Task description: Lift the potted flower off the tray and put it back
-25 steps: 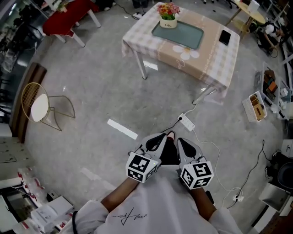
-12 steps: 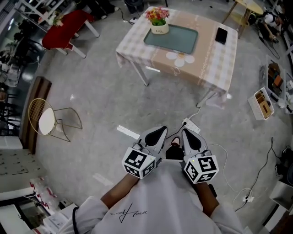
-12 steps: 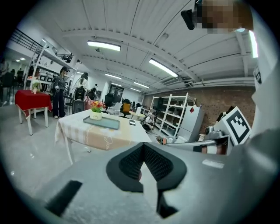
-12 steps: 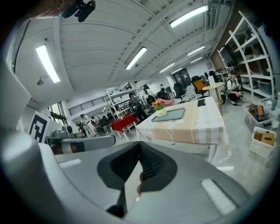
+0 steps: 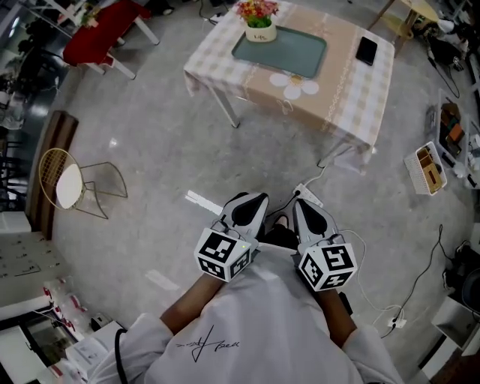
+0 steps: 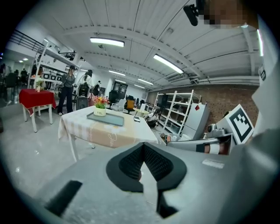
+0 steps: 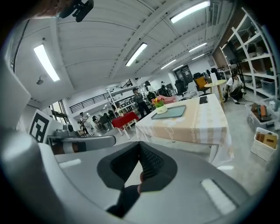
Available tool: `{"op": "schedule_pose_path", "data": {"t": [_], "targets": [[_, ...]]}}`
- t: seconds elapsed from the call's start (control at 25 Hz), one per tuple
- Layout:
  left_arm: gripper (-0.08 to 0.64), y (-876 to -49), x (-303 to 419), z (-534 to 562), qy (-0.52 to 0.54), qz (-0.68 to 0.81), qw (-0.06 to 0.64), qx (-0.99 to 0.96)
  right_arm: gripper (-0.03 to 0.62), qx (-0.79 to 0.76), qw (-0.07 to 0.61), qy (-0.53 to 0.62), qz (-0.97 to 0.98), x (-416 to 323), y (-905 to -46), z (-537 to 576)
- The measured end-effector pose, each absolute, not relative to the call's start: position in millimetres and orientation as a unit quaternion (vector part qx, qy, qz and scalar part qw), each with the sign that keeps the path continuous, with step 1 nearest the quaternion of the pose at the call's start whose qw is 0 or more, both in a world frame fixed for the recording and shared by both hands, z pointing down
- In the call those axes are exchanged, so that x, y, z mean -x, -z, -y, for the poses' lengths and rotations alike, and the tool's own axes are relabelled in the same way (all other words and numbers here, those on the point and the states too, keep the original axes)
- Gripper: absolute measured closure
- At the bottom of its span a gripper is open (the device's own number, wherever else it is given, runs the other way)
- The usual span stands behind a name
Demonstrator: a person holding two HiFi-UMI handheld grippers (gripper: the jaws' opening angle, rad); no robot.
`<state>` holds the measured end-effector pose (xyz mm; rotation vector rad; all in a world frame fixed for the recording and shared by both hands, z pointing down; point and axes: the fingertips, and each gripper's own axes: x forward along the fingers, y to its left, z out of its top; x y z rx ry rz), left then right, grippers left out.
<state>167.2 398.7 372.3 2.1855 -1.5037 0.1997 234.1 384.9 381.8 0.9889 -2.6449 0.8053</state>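
Note:
The potted flower (image 5: 257, 21), pink and orange blooms in a white pot, stands on the far left corner of the grey-green tray (image 5: 281, 52). The tray lies on a table with a checked cloth (image 5: 330, 90), far ahead of me across the floor. Both grippers are held close to my body, side by side, pointing towards the table. The left gripper (image 5: 255, 198) and the right gripper (image 5: 301, 204) are shut with nothing in them. The left gripper view shows the flower (image 6: 99, 106) and tray (image 6: 106, 118) beyond the shut gripper (image 6: 143, 146). The right gripper view shows the flower (image 7: 159, 105) past its shut gripper (image 7: 140, 146).
A black phone (image 5: 367, 50) lies on the table's right side. A power strip (image 5: 307, 196) and cables lie on the floor just ahead of my grippers. A wire chair (image 5: 71, 180) stands at left, a red table (image 5: 101, 34) at top left, a basket (image 5: 424, 169) at right.
Both grippers have moved forward across the floor towards the table, staying shut and side by side. The right one now reaches the power strip in the head view.

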Motion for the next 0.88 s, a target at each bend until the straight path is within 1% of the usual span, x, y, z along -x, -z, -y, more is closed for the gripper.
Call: {"op": "schedule_pose_path", "data": {"t": [0.16, 0.36, 0.52, 0.76, 0.88], "targets": [[0.561, -375, -159, -390, -0.067, 0.557, 0.242, -0.792, 0.584, -0.333, 0.109, -0.268, 0.897, -228, -382, -375], [0.561, -366, -133, -366, -0.051, 0.572, 0.216, -0.79, 0.584, -0.34, 0.113, -0.258, 0.897, -211, -383, -354], [0.561, -367, -115, -340, -0.054, 0.566, 0.222, -0.792, 0.584, -0.354, 0.123, -0.251, 0.893, -197, -383, -333], [0.561, -373, -92, -298, -0.042, 0.529, 0.243, -0.812, 0.584, -0.351, 0.146, -0.235, 0.894, -157, -389, -302], [0.561, -377, -75, -273, -0.056, 0.52, 0.241, -0.818, 0.584, -0.345, 0.159, -0.213, 0.9, -128, -388, -281]]}}
